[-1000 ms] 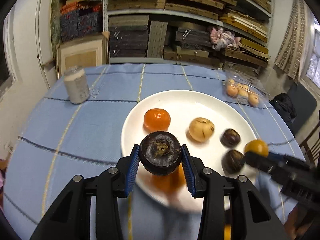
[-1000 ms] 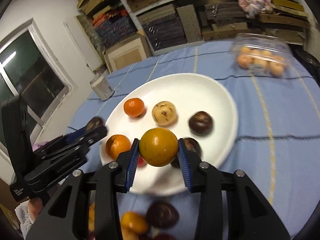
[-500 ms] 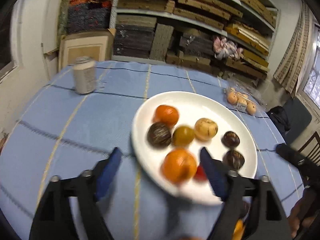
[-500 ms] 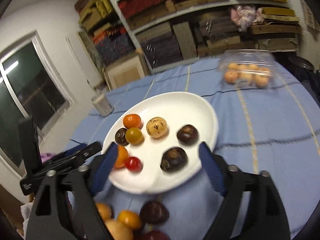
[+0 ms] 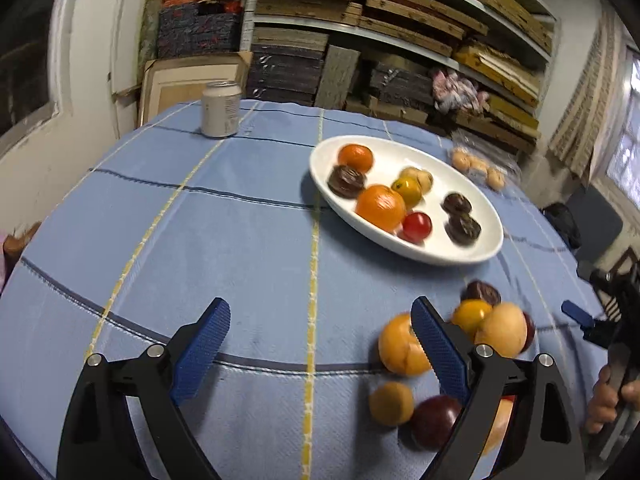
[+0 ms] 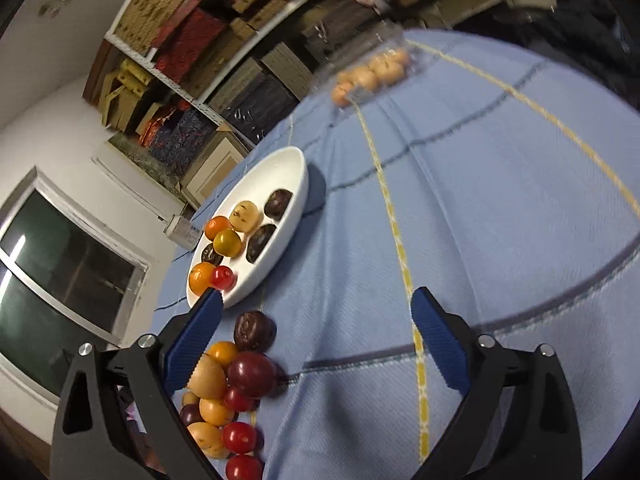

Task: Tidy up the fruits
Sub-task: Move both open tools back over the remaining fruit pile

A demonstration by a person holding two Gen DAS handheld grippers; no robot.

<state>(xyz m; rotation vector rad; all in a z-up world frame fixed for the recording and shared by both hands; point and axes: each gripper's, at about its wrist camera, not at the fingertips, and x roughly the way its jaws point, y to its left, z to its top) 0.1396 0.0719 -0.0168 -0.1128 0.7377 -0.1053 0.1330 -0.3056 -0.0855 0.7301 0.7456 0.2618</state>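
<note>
A white oval plate (image 5: 404, 249) holds several fruits: two oranges (image 5: 380, 207), dark round ones (image 5: 346, 181), a yellow one (image 5: 407, 191) and a red tomato (image 5: 417, 226). My left gripper (image 5: 320, 312) hangs over bare blue cloth short of the plate, jaws opening, nothing between them. A pile of loose fruit (image 5: 500, 330) lies just right of its right finger. My right gripper (image 6: 318, 300) is tilted over the cloth, jaws opening and empty. The plate (image 6: 298, 196) is beyond its left finger and the loose fruit (image 6: 250, 372) beside that finger.
A drink can (image 5: 221, 109) stands at the table's far left edge. A clear box of pale orange fruit (image 6: 372, 72) lies behind the plate. Shelves of stacked boards fill the back wall. A hand (image 5: 608, 400) holding the other gripper shows at the right edge of the left wrist view.
Both grippers opened: the left let go of a dark fruit, the right of a yellow one, both now on the plate. Both drew back from the plate, and the right one rolled.
</note>
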